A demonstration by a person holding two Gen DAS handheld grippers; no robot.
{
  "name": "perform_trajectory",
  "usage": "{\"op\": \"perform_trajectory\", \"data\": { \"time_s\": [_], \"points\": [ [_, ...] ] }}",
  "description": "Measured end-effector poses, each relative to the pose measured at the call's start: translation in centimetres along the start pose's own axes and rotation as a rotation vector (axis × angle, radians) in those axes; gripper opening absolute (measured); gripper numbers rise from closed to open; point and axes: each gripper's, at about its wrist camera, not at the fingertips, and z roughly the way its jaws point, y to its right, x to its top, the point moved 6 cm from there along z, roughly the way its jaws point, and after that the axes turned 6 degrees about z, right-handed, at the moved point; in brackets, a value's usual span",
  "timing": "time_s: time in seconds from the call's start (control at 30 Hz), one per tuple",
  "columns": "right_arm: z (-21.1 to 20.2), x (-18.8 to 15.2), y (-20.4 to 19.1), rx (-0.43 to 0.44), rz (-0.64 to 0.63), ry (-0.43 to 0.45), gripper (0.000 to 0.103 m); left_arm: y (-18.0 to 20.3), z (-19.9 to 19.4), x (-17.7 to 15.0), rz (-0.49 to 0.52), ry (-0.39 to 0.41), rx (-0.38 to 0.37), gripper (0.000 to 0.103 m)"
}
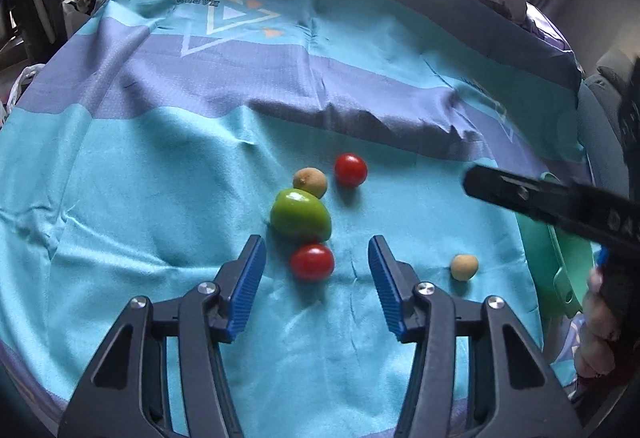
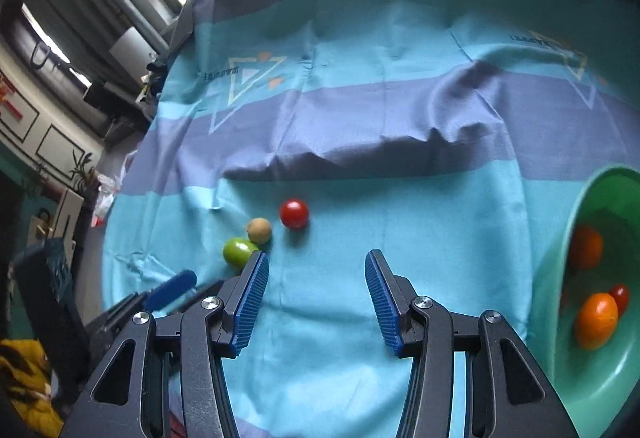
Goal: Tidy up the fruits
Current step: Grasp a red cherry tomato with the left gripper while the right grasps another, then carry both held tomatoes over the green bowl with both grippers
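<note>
Clearly the left gripper (image 1: pixel 316 270) is spread wide around nothing, lined up on 1 red tomato (image 1: pixel 312 262) that touches the near side of the green fruit (image 1: pixel 301 214). Beyond the green fruit lie a tan fruit (image 1: pixel 310 182) and a 2nd tomato (image 1: pixel 350 169). Closing carelessly could nudge the green fruit and roll the cluster across the cloth (image 1: pixel 140 217). The right gripper (image 2: pixel 314 292) is likewise released, empty, with the green bowl (image 2: pixel 560 250) well to its right holding 2 oranges (image 2: pixel 596 320).

Black angular gripper frames with silver screws, ribbed blue pads on the fingers (image 1: pixel 250 286).
</note>
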Motion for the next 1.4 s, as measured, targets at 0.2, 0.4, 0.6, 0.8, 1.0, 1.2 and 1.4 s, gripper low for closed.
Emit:
{"op": "perform_trajectory", "data": {
  "time_s": [0.2, 0.4, 0.6, 0.8, 1.0, 1.2, 1.4],
  "points": [
    [5.6, 1.6, -2.7, -0.029, -0.033, -0.086, 0.051, 0.3, 2.1, -0.4, 0.015, -0.043, 0.009, 0.031],
    [9.7, 1.5, -2.9, -0.073, -0.048, -0.152, 0.042, -0.5, 3.4, -0.4, -0.015, -0.074, 0.025, 0.028],
    [10.8, 1.5, -2.5, -0.084, -0.055, -0.155, 0.03, -0.7, 4.4, -0.4, -0.023, -0.084, 0.022, 0.028],
    [9.2, 1.2, -1.8, -0.095, -0.07, -0.126, 0.029, -0.5, 4.3, -0.4, -0.013, -0.072, 0.03, 0.028],
    [4.2, -0.6, 0.3, -0.072, -0.063, -0.06, 0.029, -0.1, 3.2, -0.7, -0.012, -0.048, 0.028, 0.028],
    [1.1, -4.7, 2.7, -0.032, -0.02, -0.05, 0.029, 0.9, 1.9, -0.8, 0.004, -0.011, 0.014, 0.028],
    [1.2, -6.5, 4.0, -0.062, -0.015, -0.04, 0.029, 1.9, 1.8, -1.4, 0.03, -0.021, -0.002, 0.028]
  ]
}}
